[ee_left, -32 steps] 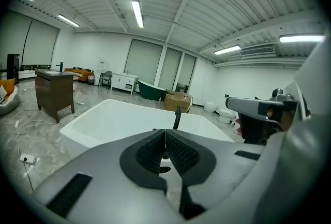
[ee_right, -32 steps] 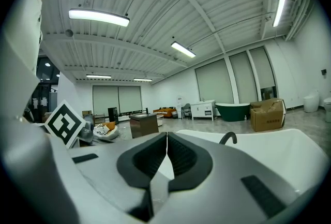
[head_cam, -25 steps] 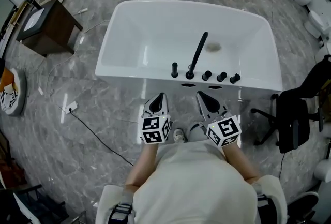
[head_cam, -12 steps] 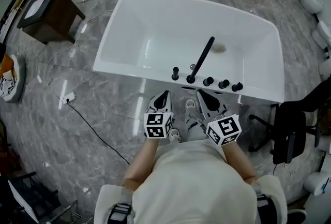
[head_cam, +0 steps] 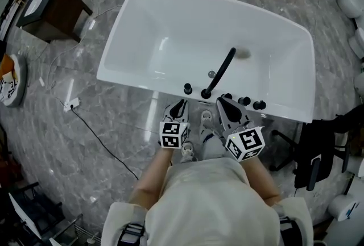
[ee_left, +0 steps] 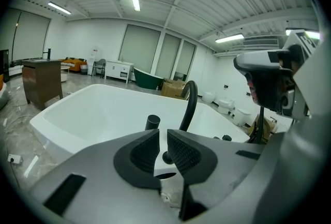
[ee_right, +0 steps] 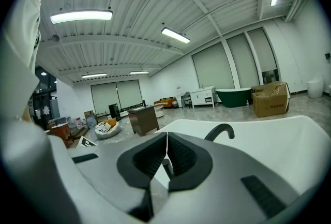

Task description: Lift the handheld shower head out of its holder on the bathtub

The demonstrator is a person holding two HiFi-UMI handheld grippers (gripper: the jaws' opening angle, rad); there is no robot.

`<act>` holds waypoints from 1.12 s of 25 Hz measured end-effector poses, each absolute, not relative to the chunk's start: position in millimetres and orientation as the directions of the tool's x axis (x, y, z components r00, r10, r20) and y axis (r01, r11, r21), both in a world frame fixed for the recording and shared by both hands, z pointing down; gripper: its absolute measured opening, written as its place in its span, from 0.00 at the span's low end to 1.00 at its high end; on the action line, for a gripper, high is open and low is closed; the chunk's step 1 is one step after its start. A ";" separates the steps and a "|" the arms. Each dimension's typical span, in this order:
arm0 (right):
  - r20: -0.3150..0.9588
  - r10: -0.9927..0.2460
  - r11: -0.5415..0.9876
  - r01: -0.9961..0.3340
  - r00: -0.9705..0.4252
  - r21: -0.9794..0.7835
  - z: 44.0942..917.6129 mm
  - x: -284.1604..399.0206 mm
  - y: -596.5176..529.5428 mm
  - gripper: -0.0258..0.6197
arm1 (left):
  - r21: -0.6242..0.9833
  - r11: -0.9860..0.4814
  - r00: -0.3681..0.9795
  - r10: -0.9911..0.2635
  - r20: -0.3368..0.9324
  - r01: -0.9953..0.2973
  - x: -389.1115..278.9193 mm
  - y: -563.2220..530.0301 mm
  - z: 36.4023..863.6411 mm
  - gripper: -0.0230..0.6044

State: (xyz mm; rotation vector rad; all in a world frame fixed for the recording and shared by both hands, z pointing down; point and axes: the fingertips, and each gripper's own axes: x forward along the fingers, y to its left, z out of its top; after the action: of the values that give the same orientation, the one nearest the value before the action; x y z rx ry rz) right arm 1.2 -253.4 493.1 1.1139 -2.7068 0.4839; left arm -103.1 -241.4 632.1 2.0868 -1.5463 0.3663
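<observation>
We hold both grippers on our side of the spout (head_cam: 220,69), close to its foot, because the fittings we need stand in a row beside its base on the bathtub (head_cam: 136,40) rim. The left gripper (head_cam: 177,107) has its jaws drawn to a narrow slit with nothing between them. The right gripper (head_cam: 224,105) is likewise closed and empty, so neither can take anything until it widens. We judge the handheld shower head (head_cam: 187,88) to be the short black cylinder standing upright in its holder just left of the spout's base, untouched. The left gripper points toward it, so we expect that one to do the lifting. The knobs (head_cam: 245,101) sit right of the spout.
</observation>
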 end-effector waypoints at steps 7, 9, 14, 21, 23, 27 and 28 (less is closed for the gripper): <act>0.316 -0.633 0.665 -0.705 -0.707 -0.248 510.7 11.2 -272.2 0.07 | 0.219 -0.226 0.313 -0.745 0.589 -0.949 -88.3 -264.8 680.0 0.32; 0.322 -0.628 0.664 -0.704 -0.708 -0.253 516.0 13.5 -276.2 0.07 | 0.205 -0.221 0.301 -0.732 0.611 -0.953 -87.7 -271.0 695.2 0.36; 0.343 -0.612 0.665 -0.698 -0.712 -0.263 525.9 13.7 -289.1 0.07 | 0.188 -0.209 0.281 -0.698 0.659 -0.960 -92.4 -289.6 729.7 0.40; 0.363 -0.601 0.666 -0.697 -0.713 -0.266 533.8 17.9 -307.1 0.07 | 0.163 -0.205 0.258 -0.625 0.737 -0.965 -94.6 -304.1 770.3 0.41; 0.364 -0.600 0.666 -0.697 -0.712 -0.266 534.1 19.1 -312.7 0.07 | 0.145 -0.197 0.238 -0.624 0.744 -0.970 -97.0 -309.8 775.1 0.41; 0.362 -0.601 0.665 -0.697 -0.713 -0.268 533.8 19.6 -324.1 0.07 | 0.095 -0.188 0.192 -0.613 0.767 -0.978 -102.1 -319.7 785.0 0.38; 0.361 -0.601 0.666 -0.696 -0.713 -0.268 533.6 19.5 -326.2 0.07 | 0.082 -0.192 0.184 -0.607 0.773 -0.978 -103.1 -320.7 788.1 0.37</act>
State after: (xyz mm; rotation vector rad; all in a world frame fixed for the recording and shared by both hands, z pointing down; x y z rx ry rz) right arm 19.5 -326.2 533.6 1.0468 -2.6404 0.5735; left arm -103.1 -320.7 788.1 1.8782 -1.4851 0.8167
